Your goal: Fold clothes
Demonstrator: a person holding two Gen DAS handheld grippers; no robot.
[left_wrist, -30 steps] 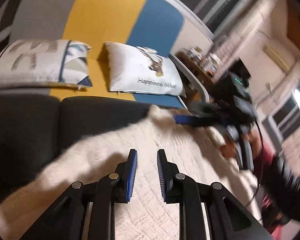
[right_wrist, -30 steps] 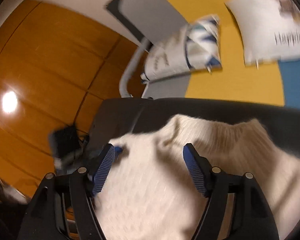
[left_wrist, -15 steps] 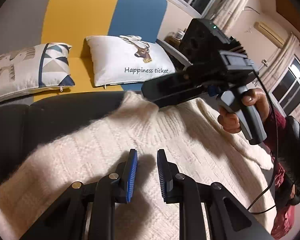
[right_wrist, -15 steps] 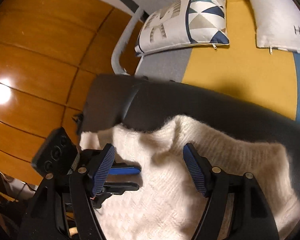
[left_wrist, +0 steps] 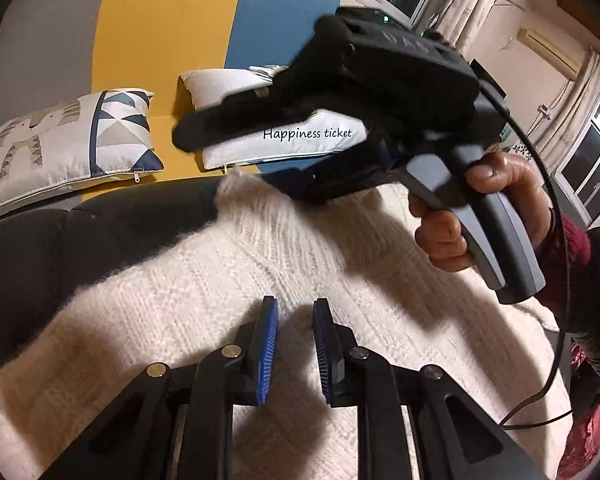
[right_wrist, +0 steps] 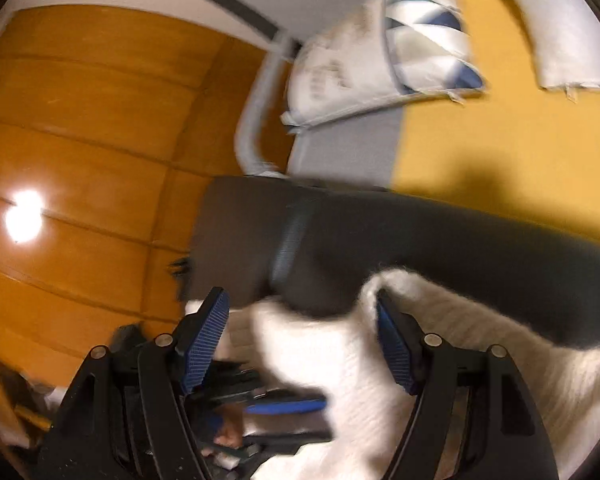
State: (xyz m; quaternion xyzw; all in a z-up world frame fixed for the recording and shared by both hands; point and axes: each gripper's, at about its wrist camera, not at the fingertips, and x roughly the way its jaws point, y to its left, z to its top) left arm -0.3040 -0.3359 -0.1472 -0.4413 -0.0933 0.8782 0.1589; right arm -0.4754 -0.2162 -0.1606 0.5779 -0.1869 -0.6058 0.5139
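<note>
Left wrist cam: patterned pillow upper left, cream sweater spread across the dark cushion mid-frame. Left tongs bottom center, slightly spread, nothing pinched. Right tongs w/ jaws wide but closing, sweater collar btwn them, not gripped.

The sweater is cream knitted wool, fuzzy and ribbed; beneath it the dark cushion looks matt woven cloth; behind the cushion, two pillows of smooth printed fabric; the floor beside it is glossy varnished wood, reflecting a lamp.
</note>
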